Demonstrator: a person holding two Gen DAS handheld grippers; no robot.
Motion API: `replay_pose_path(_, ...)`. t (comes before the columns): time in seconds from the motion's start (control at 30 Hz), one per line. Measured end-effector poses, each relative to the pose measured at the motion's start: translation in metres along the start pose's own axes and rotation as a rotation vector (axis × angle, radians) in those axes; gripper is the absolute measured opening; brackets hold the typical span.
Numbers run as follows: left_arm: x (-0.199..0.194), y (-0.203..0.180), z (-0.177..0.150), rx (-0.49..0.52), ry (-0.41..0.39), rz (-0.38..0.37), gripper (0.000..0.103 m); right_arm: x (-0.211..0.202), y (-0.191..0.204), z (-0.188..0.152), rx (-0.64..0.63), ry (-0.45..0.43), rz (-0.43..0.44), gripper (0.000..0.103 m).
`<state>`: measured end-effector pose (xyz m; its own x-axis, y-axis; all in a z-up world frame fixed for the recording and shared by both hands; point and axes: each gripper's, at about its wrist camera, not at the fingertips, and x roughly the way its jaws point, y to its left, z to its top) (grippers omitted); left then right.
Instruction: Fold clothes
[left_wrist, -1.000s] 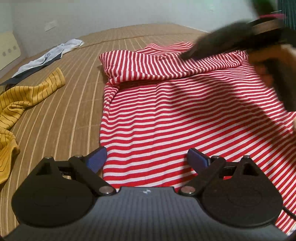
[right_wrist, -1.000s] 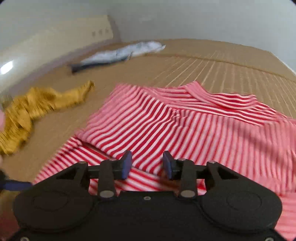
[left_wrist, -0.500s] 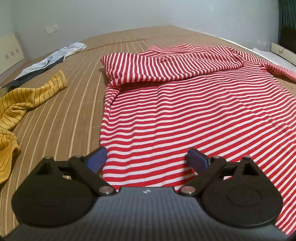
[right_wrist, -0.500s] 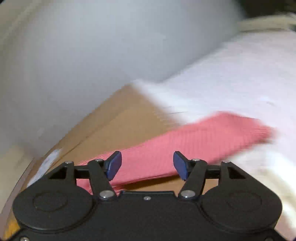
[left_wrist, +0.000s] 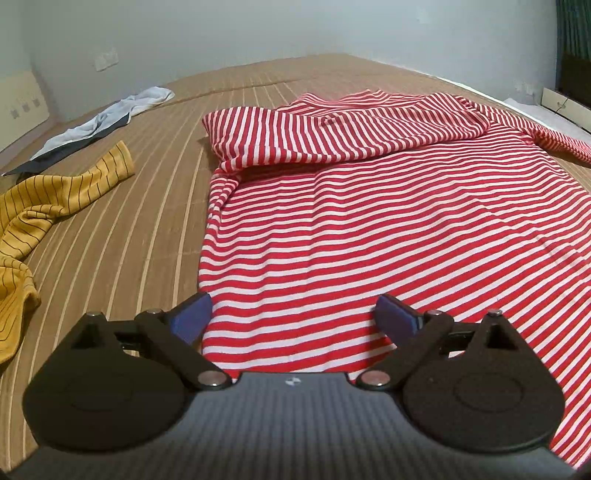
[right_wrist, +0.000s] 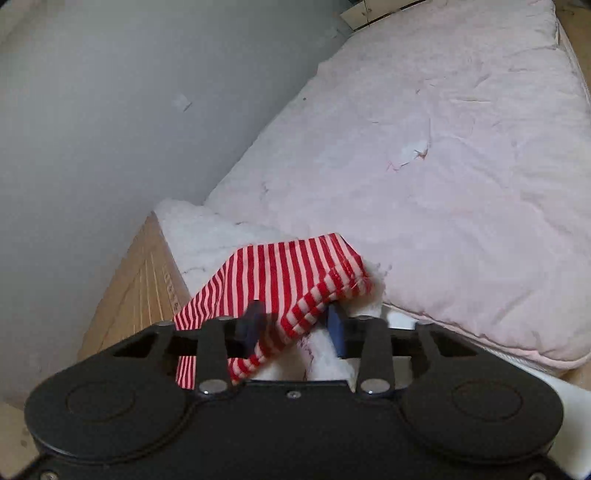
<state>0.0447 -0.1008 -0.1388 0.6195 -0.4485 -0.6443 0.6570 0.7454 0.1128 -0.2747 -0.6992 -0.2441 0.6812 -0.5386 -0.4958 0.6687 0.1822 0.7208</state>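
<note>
The red-and-white striped shirt (left_wrist: 388, 229) lies spread on the brown mat (left_wrist: 147, 206). The left tool (left_wrist: 293, 325) hovers over its near hem, jaws wide apart. The right tool (right_wrist: 295, 328), jaws just closing, straddles the sleeve cuff (right_wrist: 295, 280); whether the pads pinch it is unclear.

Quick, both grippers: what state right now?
Left gripper: open, empty, over the striped shirt.
Right gripper: jaws just closing around the shirt's cuff; grip uncertain.
</note>
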Motion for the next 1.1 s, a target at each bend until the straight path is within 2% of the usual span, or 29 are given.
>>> replay_pose_path(0.03,0.000,0.000,0.000,0.000,-0.001,0.000,0.098,0.000,0.000,0.000,-0.008,-0.016,0.010,0.008)
replay_pose_path(0.13,0.000,0.000,0.000,0.001,-0.003,0.000,0.098,-0.010,0.013,-0.003,-0.062,-0.083,0.053,0.008)
replay_pose_path(0.23,-0.001,0.000,-0.001,0.005,-0.007,0.001,0.098,-0.027,0.044,-0.004,-0.171,-0.122,0.120,0.008)
replay_pose_path(0.37,-0.001,0.000,0.000,0.010,-0.006,0.004,0.098,-0.044,0.103,-0.012,-0.287,-0.088,0.286,0.008)
replay_pose_path(0.5,-0.002,0.000,0.001,0.013,-0.003,0.002,0.098,-0.047,0.176,-0.039,-0.420,-0.010,0.458,0.008)
replay_pose_path(0.57,-0.002,0.000,0.002,0.014,0.000,0.000,0.098,-0.047,0.213,-0.058,-0.484,0.025,0.526,0.008)
replay_pose_path(0.63,-0.002,0.000,0.002,0.016,0.002,-0.004,0.098,-0.041,0.247,-0.080,-0.546,0.058,0.559,0.008)
replay_pose_path(0.8,-0.001,0.001,0.004,0.016,0.012,-0.015,0.098,-0.011,0.323,-0.146,-0.693,0.143,0.578,0.008)
replay_pose_path(0.97,-0.002,0.002,0.005,0.022,0.023,-0.023,0.098,0.020,0.372,-0.233,-0.808,0.251,0.620,0.008)
replay_pose_path(1.1,-0.003,0.000,0.005,0.030,0.024,-0.031,0.098,0.014,0.403,-0.292,-0.859,0.311,0.690,0.008)
